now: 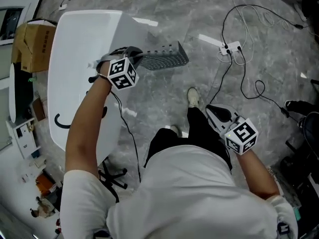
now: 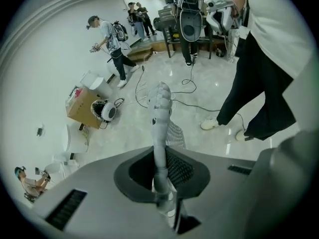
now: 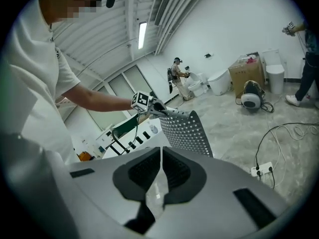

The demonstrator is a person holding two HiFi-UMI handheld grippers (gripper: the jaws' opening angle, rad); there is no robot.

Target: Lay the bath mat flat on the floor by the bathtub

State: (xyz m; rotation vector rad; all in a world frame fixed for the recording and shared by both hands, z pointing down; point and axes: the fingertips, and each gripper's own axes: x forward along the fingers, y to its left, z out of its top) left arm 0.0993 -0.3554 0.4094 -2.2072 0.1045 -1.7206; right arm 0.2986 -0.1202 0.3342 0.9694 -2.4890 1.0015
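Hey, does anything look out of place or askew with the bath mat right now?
The bath mat hangs in the air beside the bathtub, pinched at one edge by the left claw, curled and tilted rather than flat on the floor. The right claw is shut and holds nothing.

You have no legible words, numbers or brand names here. The marker cubes on your left gripper (image 1: 139, 59) and right gripper (image 1: 210, 108) carry only black-and-white square patterns, no letters. Any print on the cardboard box (image 1: 32, 46) at far left is too small to read.
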